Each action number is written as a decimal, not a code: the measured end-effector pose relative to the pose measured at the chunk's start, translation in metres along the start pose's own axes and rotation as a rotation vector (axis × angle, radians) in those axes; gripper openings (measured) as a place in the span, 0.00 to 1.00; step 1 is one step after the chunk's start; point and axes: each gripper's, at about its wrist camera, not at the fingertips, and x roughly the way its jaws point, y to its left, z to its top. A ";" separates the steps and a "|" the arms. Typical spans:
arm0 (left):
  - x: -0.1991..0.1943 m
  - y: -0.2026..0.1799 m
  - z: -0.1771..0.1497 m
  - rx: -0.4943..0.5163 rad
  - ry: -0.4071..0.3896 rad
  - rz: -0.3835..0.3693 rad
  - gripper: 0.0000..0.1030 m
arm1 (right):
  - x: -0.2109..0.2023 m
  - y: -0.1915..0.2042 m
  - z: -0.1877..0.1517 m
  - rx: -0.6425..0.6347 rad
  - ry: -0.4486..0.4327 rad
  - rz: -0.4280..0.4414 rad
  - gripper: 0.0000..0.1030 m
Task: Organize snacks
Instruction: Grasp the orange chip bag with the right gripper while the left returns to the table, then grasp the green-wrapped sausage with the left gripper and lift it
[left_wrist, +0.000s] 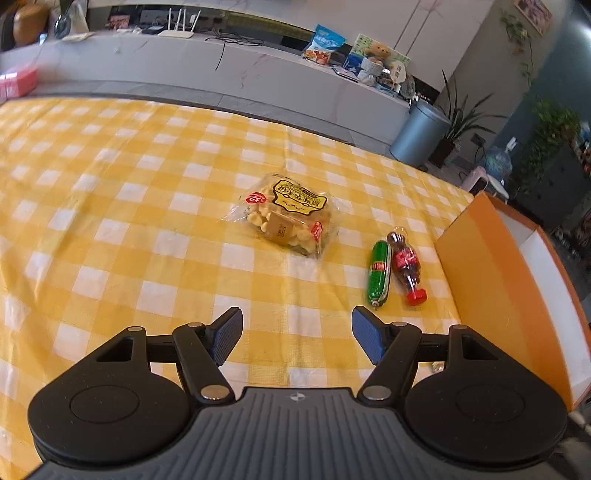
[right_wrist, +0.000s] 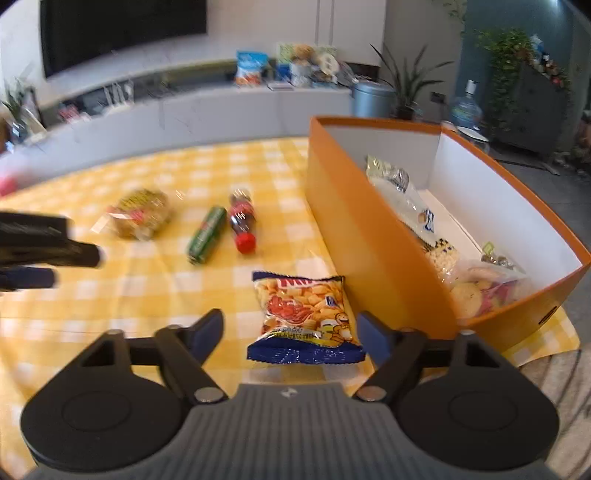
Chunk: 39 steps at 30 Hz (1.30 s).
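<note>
Left tool: we are holding it spread above the checked cloth, nothing lying between its blue pads; in the right wrist view it is showing as a blurred dark shape at the left edge.
Right tool: we are holding it spread too, its fingers standing either side of the near end of the chip bag without pressing on it.
Chip bag: a blue and orange packet lying flat on the tabletop, just beside the near wall of the box.
Biscuit bag: a clear pack with a yellow and black label, sitting near the middle of the cloth, well ahead of the left tool.
Sausage: a green stick lying on its side, touching or nearly touching the bottle on its right.
Bottle: a small cola bottle lying down, its red cap pointing toward us, between the sausage and the box.
Box: an orange carton with white inner walls, standing open at the right end of the tabletop.
Inside the box: we are seeing several wrapped snacks piled along its floor, among them a clear bag of round biscuits at the near end and a silvery green packet at the far end.
Tabletop: a yellow and white checked cloth is covering it.
</note>
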 end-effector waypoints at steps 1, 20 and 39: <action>-0.001 0.002 0.000 -0.002 -0.004 -0.007 0.77 | 0.008 0.002 -0.002 0.003 0.008 -0.024 0.78; 0.005 0.028 0.006 -0.062 0.004 -0.045 0.78 | 0.009 0.042 -0.030 -0.233 0.072 0.146 0.73; 0.003 0.024 0.007 -0.004 0.002 -0.018 0.78 | 0.046 0.016 -0.009 -0.005 0.150 0.248 0.66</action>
